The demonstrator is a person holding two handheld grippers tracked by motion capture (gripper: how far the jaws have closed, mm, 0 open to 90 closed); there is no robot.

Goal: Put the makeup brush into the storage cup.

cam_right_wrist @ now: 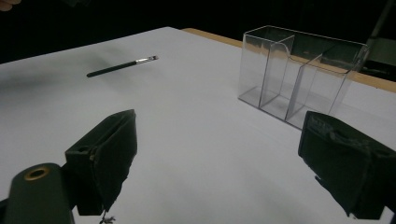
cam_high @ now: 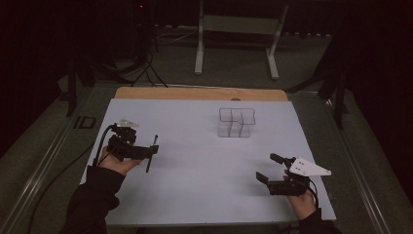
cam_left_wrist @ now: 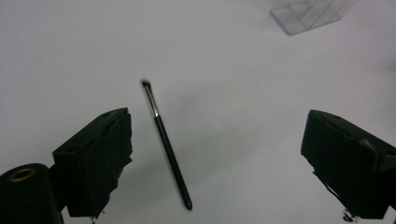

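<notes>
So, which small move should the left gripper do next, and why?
Probably lower the left gripper onto the brush and close. It is open, the brush lies loose on the white sheet between its jaws, and the clear organizer has nothing in it.

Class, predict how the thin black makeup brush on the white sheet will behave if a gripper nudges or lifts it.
The makeup brush looks slim and round, so it probably rolls when nudged. Its straight handle suggests stiffness. Lying flat on the sheet, it may slip from wide jaws.

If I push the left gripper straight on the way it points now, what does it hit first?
Most likely the black brush lying on the white sheet, just ahead between the open left gripper jaws, nearer one side. The clear organizer sits farther off; depth is unclear.
</notes>
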